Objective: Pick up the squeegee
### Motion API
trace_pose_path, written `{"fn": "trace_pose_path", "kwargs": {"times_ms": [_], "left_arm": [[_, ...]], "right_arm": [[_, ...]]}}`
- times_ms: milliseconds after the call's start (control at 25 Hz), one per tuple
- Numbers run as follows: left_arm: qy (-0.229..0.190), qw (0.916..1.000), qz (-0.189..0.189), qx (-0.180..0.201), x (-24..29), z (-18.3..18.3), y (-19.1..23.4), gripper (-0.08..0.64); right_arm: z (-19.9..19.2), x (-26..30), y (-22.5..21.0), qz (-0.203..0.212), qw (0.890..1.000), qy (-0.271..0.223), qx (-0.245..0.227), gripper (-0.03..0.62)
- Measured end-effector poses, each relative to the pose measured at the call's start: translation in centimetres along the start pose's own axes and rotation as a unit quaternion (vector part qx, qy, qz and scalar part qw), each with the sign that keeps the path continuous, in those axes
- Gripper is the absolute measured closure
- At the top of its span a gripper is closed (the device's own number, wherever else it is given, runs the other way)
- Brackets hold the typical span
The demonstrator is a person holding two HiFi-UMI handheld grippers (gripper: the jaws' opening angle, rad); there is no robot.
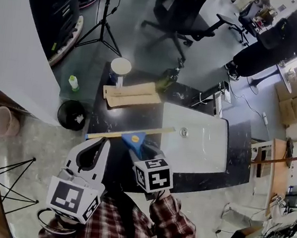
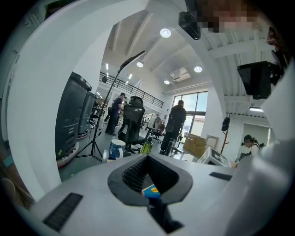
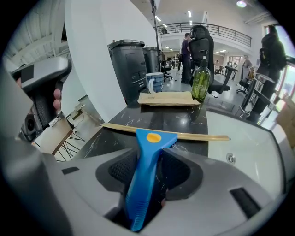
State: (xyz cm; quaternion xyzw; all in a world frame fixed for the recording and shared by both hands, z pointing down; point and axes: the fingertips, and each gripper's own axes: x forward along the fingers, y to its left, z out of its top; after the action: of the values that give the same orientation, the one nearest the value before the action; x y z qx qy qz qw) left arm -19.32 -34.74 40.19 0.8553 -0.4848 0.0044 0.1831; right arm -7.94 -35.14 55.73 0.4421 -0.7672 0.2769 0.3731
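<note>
Head view: the squeegee (image 1: 130,135) lies across the black table (image 1: 138,114) by the sink (image 1: 198,148).

Left gripper view: the left gripper (image 2: 148,162) has its jaws pressed together, holding nothing.

Right gripper view: the right gripper (image 3: 148,159) squeezes the blue handle. The long blade might tip and twist loose.

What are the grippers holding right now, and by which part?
The right gripper is shut on the blue plastic squeegee, gripping it by its handle. The left gripper holds nothing.
</note>
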Motion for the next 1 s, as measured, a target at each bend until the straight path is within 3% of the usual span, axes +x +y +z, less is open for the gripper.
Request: {"fn": "trace_pose_path", "kwargs": {"times_ms": [480, 640, 1000], "left_arm": [[-0.006, 0.9998, -0.003, -0.018, 0.0, -0.3, 1.0, 0.551], [-0.007, 0.9998, -0.001, -0.019, -0.4, -0.4, 1.1, 0.551], [-0.010, 0.9998, 0.006, -0.014, -1.0, 0.0, 1.5, 0.551]], "right_arm": [[-0.8, 2.1, -0.3, -0.028, 0.997, 0.067, 0.028, 0.414], [-0.9, 2.3, -0.4, -0.050, 0.996, 0.069, 0.020, 0.414], [-0.8, 2.4, 0.2, -0.043, 0.998, 0.051, 0.008, 0.455]]}}
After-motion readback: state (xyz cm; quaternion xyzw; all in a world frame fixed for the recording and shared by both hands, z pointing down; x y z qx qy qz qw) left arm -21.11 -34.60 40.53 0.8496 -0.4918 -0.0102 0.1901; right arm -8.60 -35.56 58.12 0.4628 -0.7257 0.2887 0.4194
